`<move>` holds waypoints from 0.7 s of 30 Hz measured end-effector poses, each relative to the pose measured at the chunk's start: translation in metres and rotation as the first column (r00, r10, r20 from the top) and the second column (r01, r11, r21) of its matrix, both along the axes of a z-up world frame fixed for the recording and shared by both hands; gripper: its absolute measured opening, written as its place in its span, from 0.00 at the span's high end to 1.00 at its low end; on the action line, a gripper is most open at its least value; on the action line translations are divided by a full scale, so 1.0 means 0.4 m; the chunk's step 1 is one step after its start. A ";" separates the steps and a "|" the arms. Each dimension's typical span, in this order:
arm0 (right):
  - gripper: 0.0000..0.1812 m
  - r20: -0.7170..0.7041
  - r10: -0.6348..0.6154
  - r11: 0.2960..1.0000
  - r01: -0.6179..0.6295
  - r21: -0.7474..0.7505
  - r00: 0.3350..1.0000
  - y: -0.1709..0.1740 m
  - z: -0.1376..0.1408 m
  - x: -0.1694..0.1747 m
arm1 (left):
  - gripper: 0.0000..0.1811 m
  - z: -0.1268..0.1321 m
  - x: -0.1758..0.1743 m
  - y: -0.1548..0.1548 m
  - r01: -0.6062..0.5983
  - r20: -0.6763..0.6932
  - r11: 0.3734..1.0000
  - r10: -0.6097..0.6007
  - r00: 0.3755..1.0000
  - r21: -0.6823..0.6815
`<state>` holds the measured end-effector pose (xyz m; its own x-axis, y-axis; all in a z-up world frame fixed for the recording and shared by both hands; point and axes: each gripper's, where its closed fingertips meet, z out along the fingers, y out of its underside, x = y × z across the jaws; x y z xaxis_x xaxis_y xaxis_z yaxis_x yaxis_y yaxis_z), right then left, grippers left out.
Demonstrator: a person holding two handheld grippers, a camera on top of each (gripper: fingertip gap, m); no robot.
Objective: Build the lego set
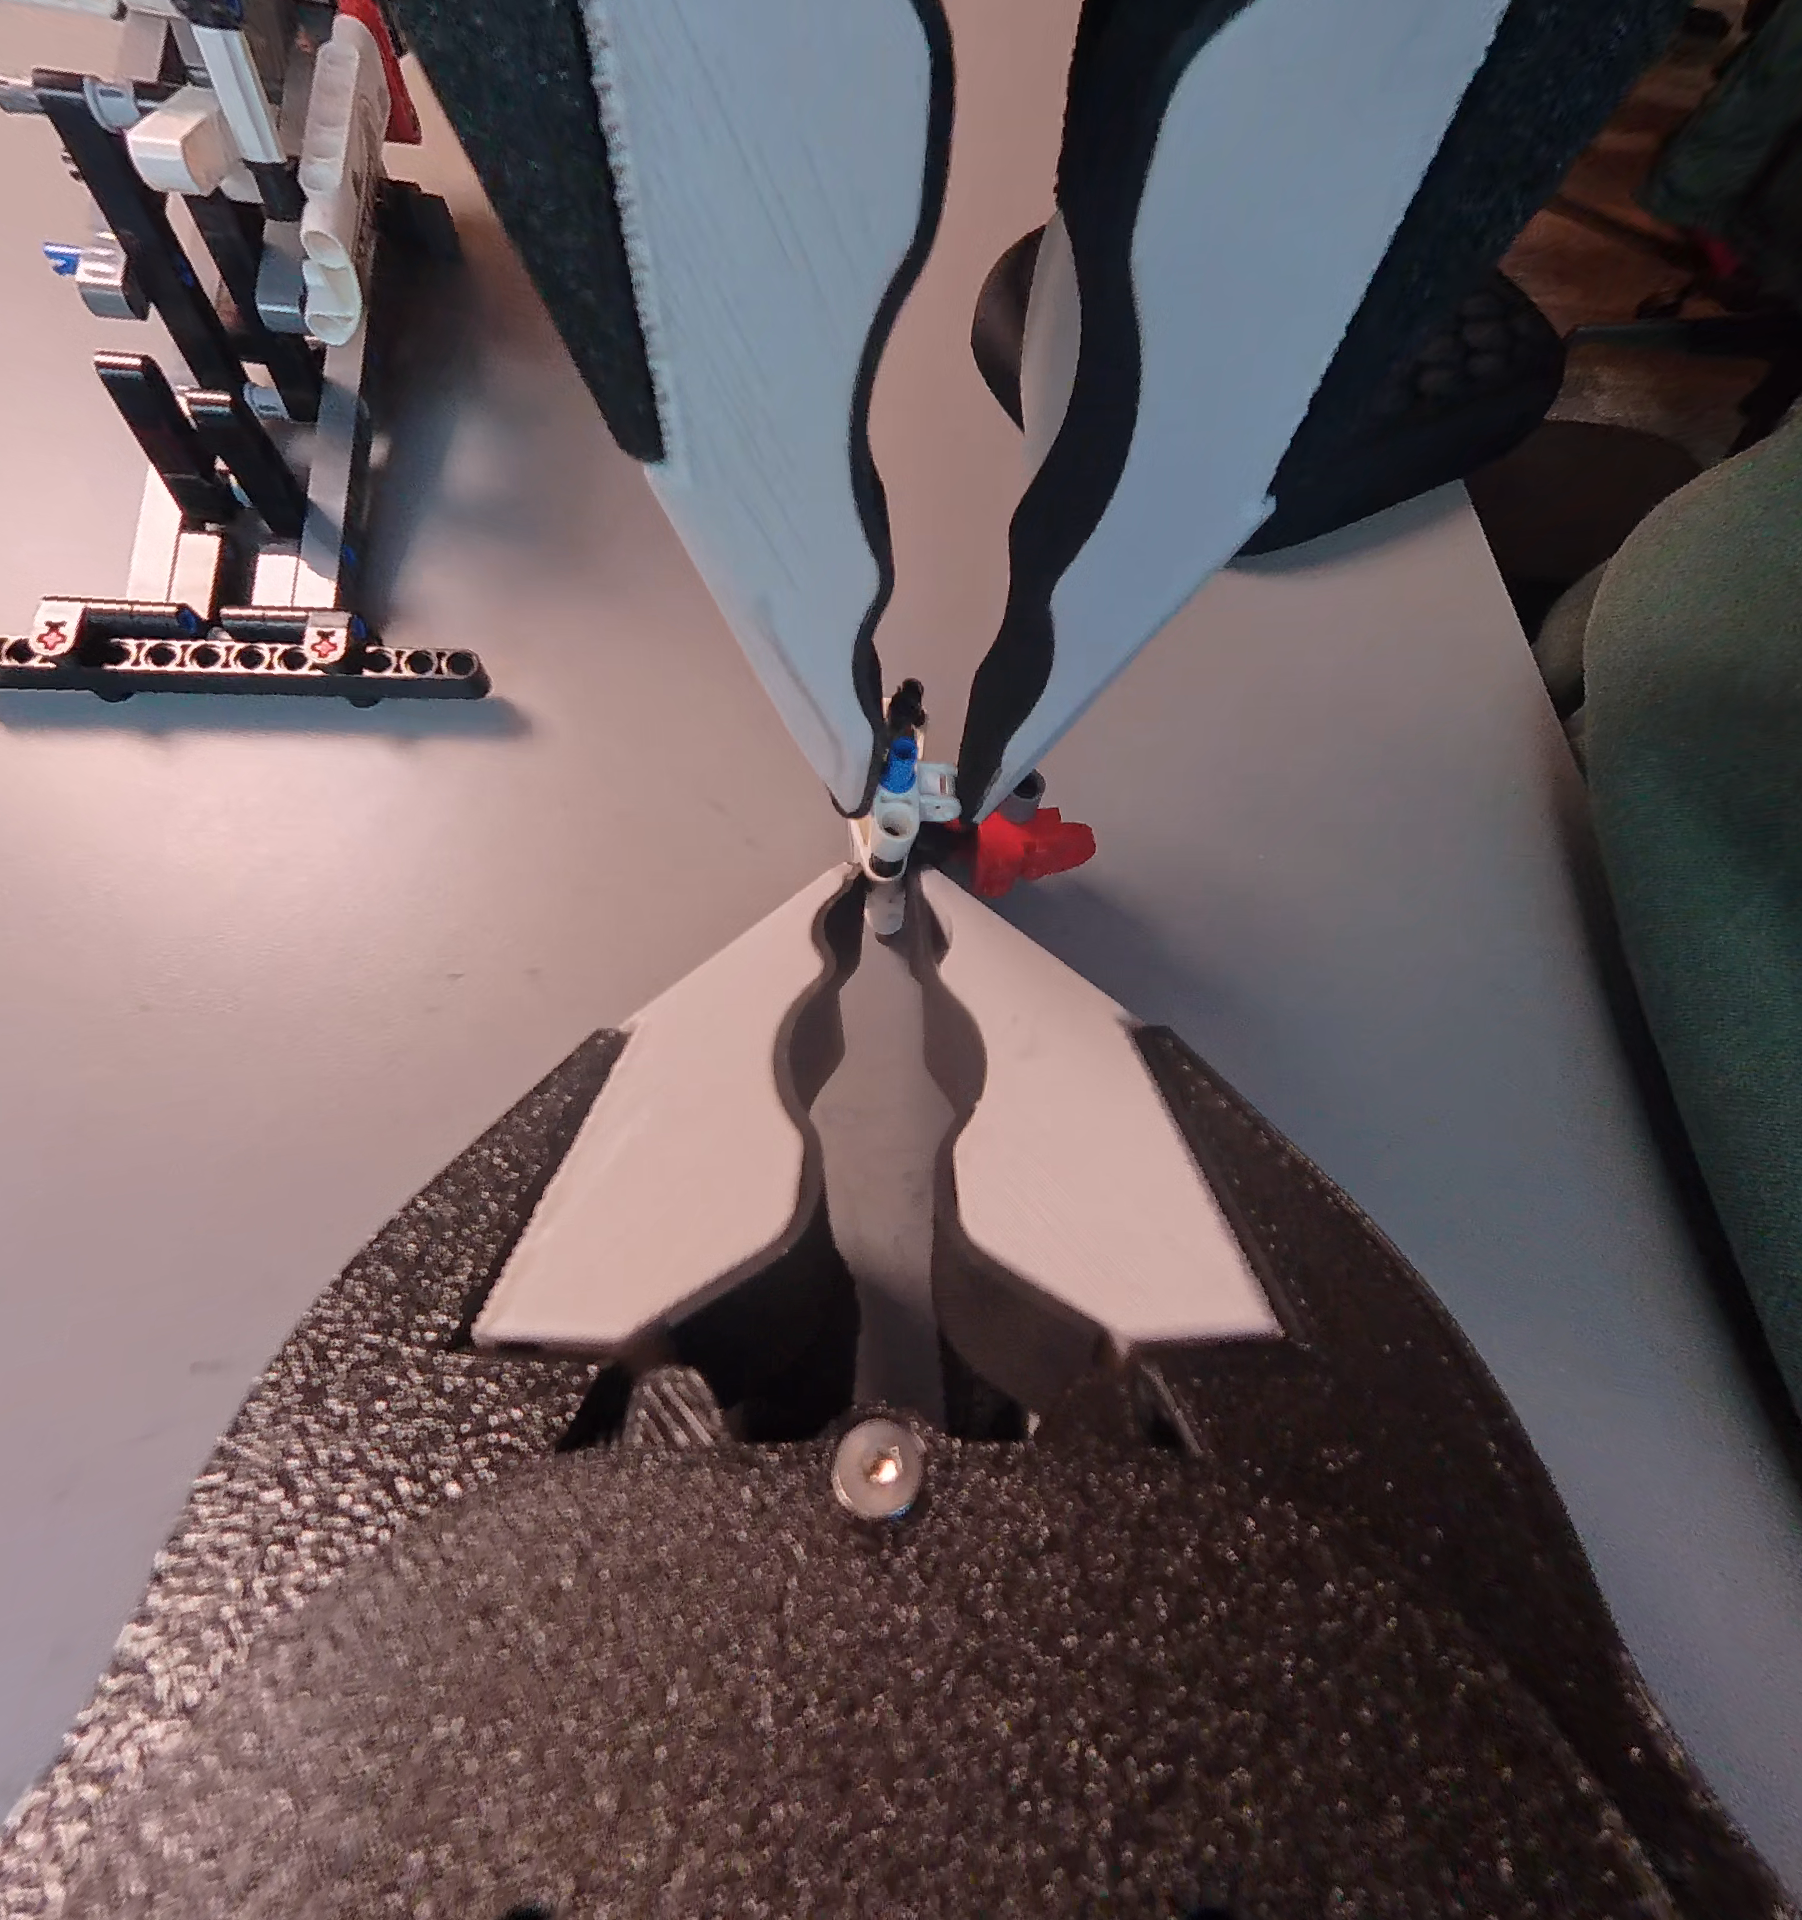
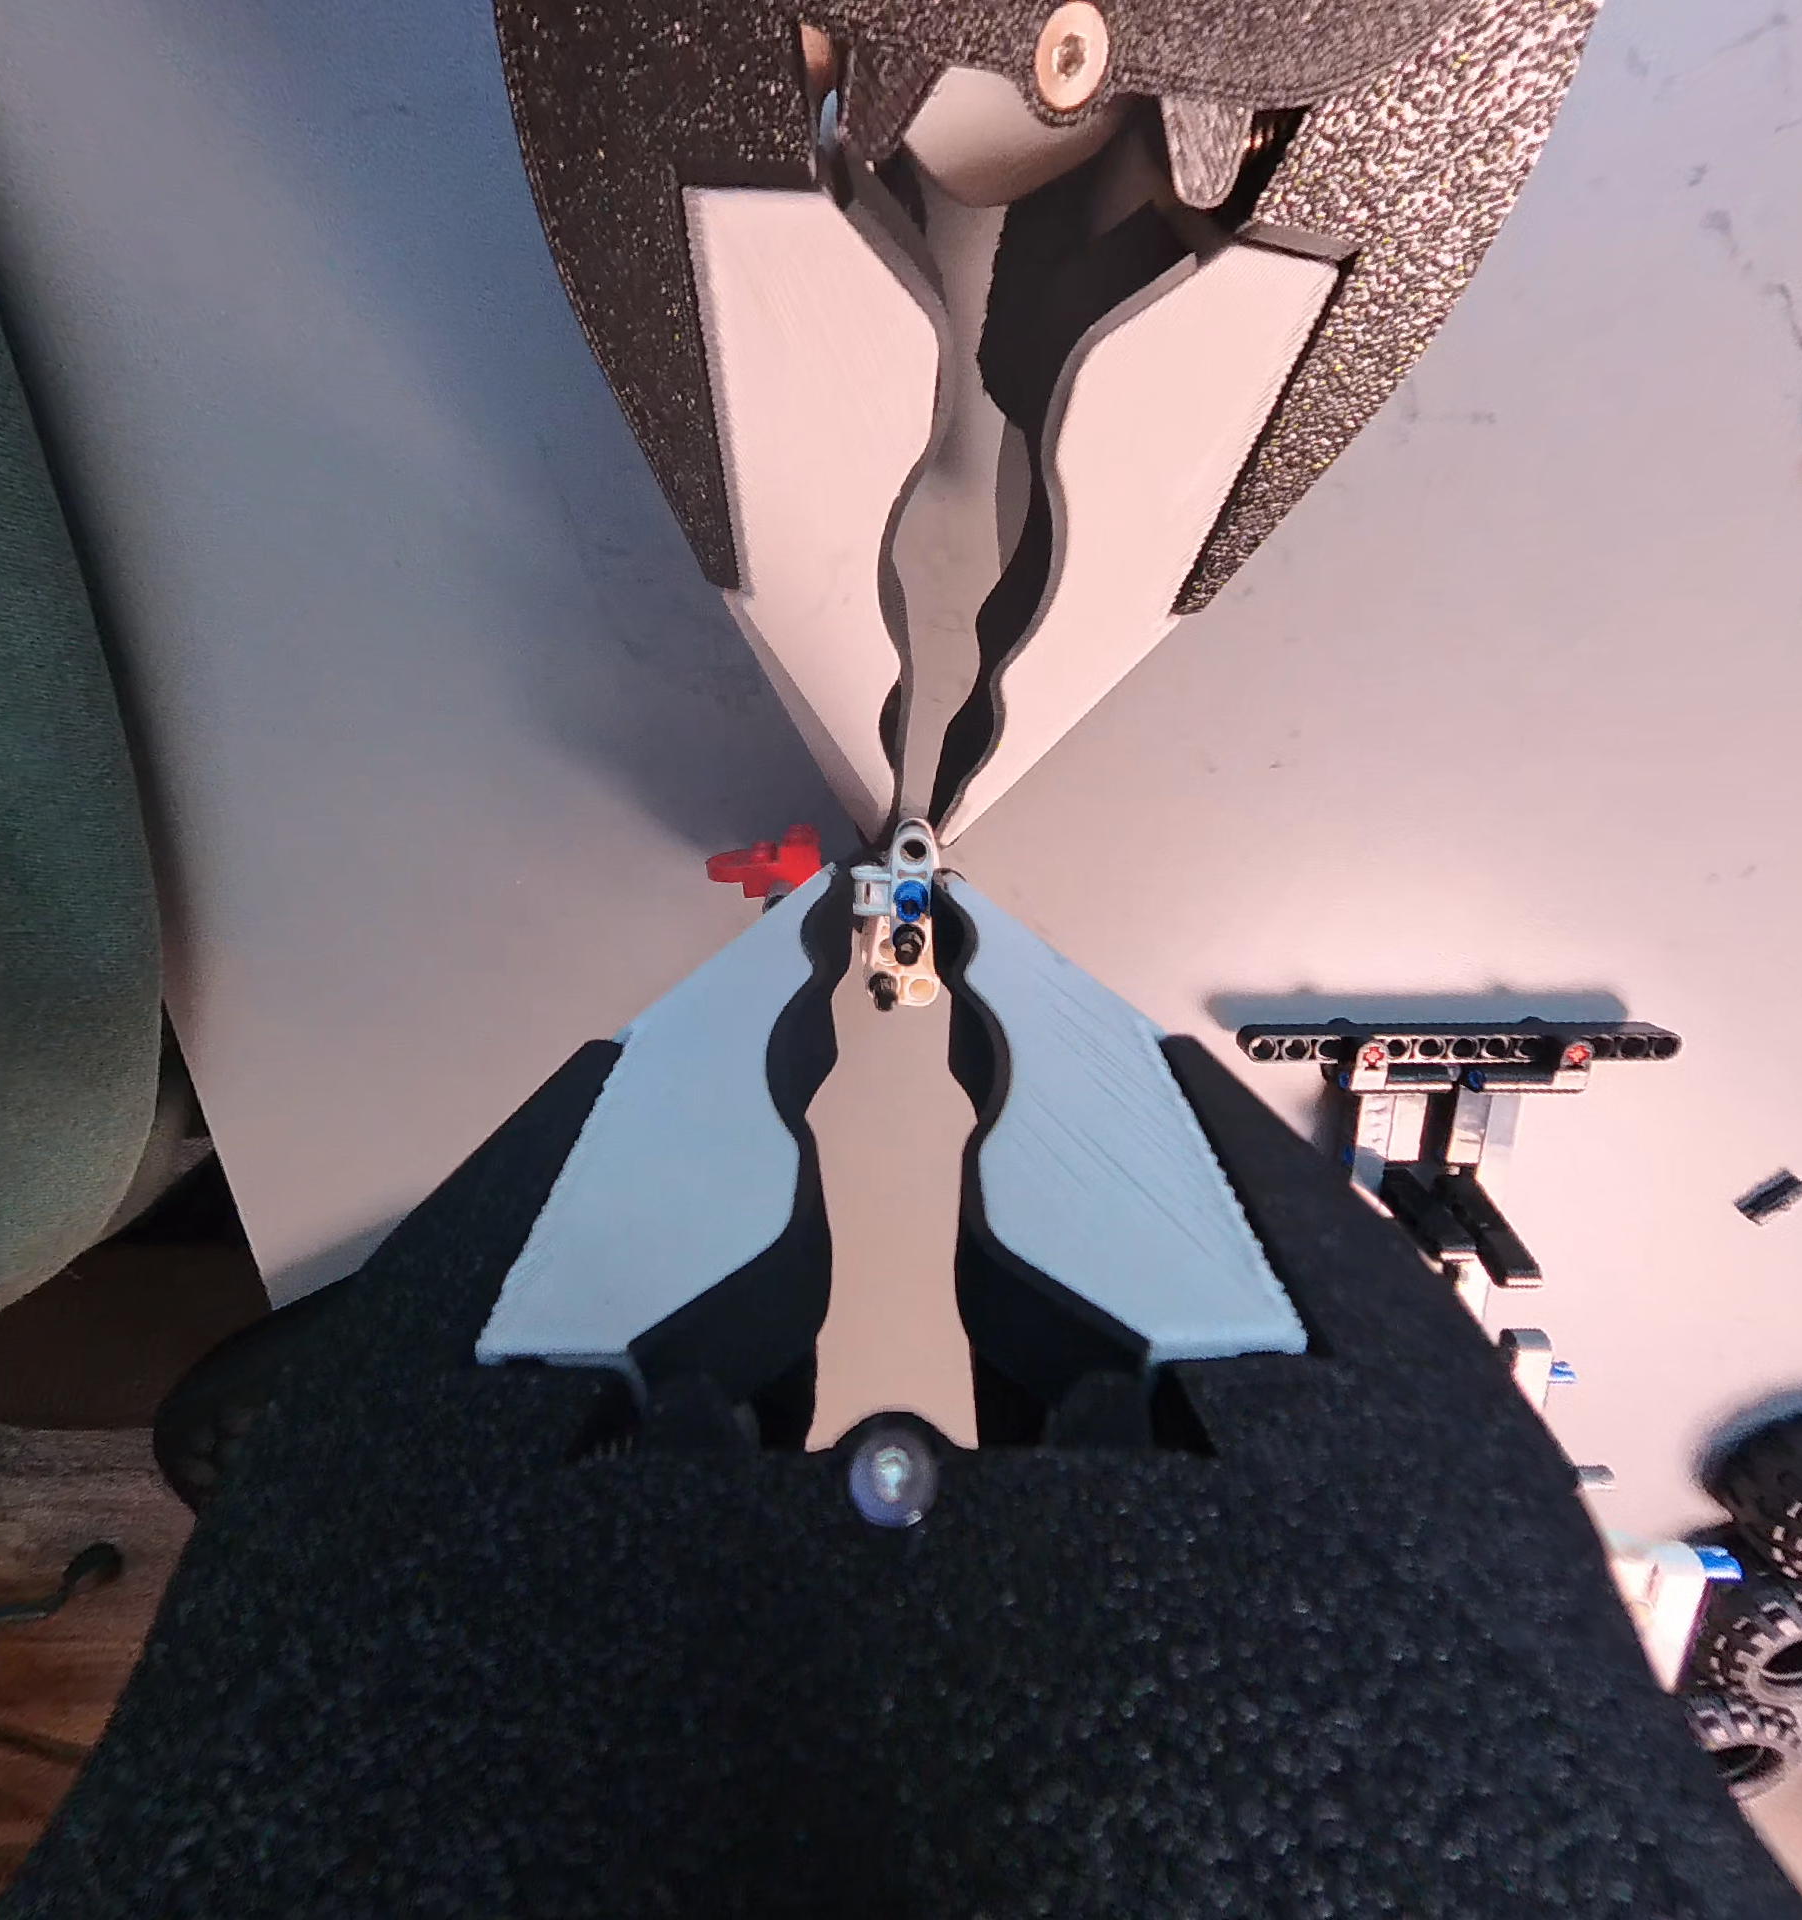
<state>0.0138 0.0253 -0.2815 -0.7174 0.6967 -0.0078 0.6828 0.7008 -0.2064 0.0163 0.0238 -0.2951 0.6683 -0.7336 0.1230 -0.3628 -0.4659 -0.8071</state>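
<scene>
Each gripper (image 1: 889,896) (image 2: 892,940): speckled black body, pale grey wavy-edged fingers (black-lined), one silver screw (image 1: 878,1468)

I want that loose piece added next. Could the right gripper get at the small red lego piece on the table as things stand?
Probably not yet. The right gripper is shut on the small white lego assembly, which the left gripper also pinches. The small red lego piece lies uncovered just beside the tips, reachable once freed.

Each wrist view is being aimed steeply down at the desk (image 1: 253,1039) from close above, along its own claw. The two views are being pointed toward each other, so the small white-and-blue assembly (image 1: 902,805) between the tips and the black frame build (image 2: 1448,1081) are being shared.
</scene>
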 end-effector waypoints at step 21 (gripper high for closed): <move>0.93 0.065 -0.100 0.994 0.102 -0.031 0.993 -0.001 -0.005 0.006 | 0.97 0.001 0.000 0.005 -0.070 -0.031 0.997 0.071 0.997 0.031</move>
